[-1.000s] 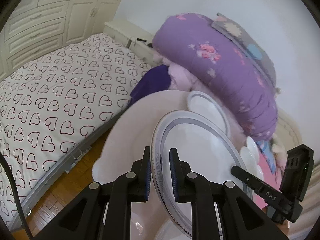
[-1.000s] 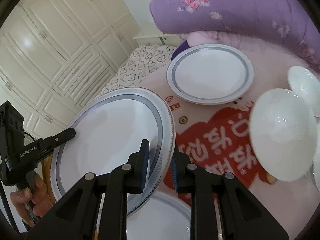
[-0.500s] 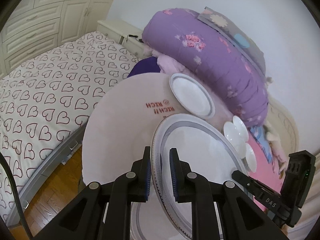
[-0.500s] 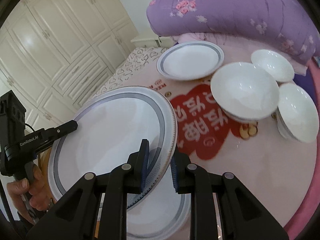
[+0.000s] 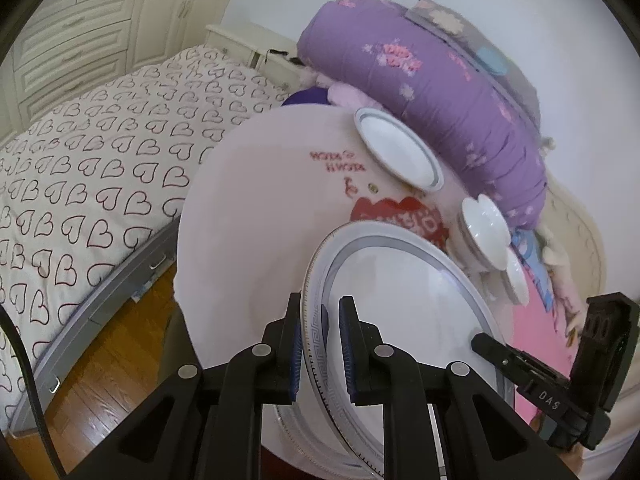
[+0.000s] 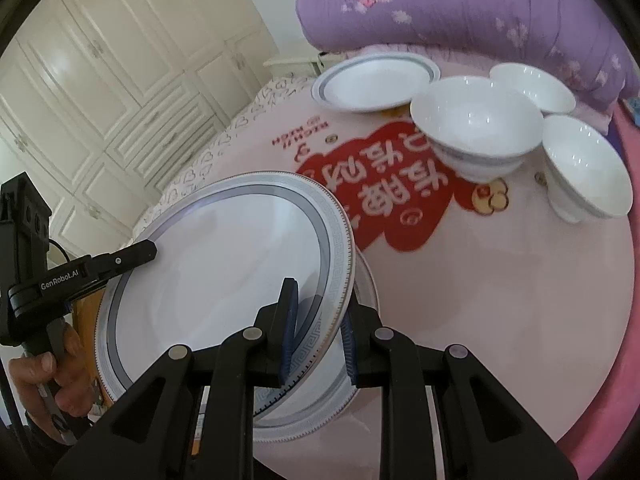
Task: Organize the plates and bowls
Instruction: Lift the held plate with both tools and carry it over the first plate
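A large grey-rimmed white plate (image 5: pixel 404 300) (image 6: pixel 224 272) is held between both grippers, tilted just above another plate (image 6: pixel 316 412) lying at the near edge of the round pink table (image 6: pixel 500 304). My left gripper (image 5: pixel 318 344) is shut on its rim; it also shows in the right wrist view (image 6: pixel 148 248). My right gripper (image 6: pixel 318 328) is shut on the opposite rim. A smaller grey-rimmed plate (image 6: pixel 376 82) sits at the far side. Three white bowls (image 6: pixel 476 136) (image 6: pixel 532 86) (image 6: pixel 584 164) stand at the right.
A purple rolled quilt (image 6: pixel 480 12) lies behind the table. A heart-patterned mattress (image 5: pixel 88 168) and wooden floor (image 5: pixel 104 368) are to the left. White wardrobes (image 6: pixel 100 80) stand beyond. The table carries a red printed design (image 6: pixel 384 192).
Both grippers have lowered the held plate toward the plate at the table's near edge. The views have pulled back, so more of the table and all three bowls show.
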